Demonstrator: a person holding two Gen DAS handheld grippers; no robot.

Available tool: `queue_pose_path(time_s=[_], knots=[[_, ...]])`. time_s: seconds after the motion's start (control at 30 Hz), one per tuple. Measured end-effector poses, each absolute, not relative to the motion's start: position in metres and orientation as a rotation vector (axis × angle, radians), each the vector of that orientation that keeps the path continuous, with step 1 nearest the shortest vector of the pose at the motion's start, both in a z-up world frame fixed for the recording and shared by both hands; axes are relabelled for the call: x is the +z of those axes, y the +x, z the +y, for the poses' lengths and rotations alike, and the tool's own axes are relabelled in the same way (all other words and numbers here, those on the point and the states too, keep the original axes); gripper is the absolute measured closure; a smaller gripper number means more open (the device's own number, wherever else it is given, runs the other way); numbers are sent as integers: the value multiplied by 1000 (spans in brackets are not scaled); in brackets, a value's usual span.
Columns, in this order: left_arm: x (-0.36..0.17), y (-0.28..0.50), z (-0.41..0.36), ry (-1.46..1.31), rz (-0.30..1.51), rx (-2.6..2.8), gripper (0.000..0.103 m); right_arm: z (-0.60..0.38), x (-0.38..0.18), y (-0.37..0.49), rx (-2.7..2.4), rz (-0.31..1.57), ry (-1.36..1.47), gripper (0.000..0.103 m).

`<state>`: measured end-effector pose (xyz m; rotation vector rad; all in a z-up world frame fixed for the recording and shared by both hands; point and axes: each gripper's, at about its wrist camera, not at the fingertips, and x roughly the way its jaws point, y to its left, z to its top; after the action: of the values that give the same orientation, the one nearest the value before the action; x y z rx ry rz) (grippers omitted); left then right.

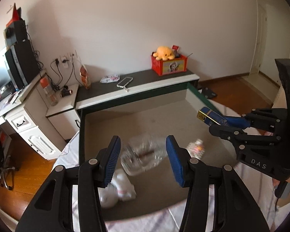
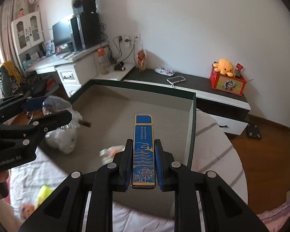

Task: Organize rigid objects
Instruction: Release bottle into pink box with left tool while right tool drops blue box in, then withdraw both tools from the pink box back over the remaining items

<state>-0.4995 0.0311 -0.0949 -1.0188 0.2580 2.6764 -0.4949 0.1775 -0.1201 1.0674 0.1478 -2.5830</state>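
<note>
Right gripper [image 2: 143, 160]: I have it clamped on the blue box [image 2: 143, 150], pads squeezing its long narrow sides near the back end, most of its length sticking out ahead over the big open carton [image 2: 191, 125].
Blue box, feel: I judge it stiff and light, glossy printed faces, so likely slippery; held this far back it could tip, a hold nearer the middle would be steadier.
Left gripper [image 1: 143, 158]: jaws spread wide, gripping nothing, hovering over the carton.
Clear plastic bottle [image 1: 143, 158]: blurred, in line between my left fingers, touching neither as far as I can tell; thin-walled, probably crushable.
White bag [image 1: 119, 191]: soft, lying in the carton's near corner.
Small printed packet [image 1: 196, 147]: on the carton floor, too blurred to read.
</note>
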Motion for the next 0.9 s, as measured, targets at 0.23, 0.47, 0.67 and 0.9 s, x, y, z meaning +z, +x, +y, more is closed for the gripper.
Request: queue_pose_path(time_s=[0.23,0.47,0.67,0.9], knots=[[-118,-526,38,-1110,290,2654,53,174,-148,-525,-2547,171,1189,82],[-111,-508,28,-1079,274,2705,20,188,-142,-514,-2599,105,1156,48],[-86,-465,5,-1024,209,2802,3,192,-118,-488,-2615,86,1090,33],[-56,-396,-20,-962,151,2895,1,194,-88,-422,-2642,75,973,22]])
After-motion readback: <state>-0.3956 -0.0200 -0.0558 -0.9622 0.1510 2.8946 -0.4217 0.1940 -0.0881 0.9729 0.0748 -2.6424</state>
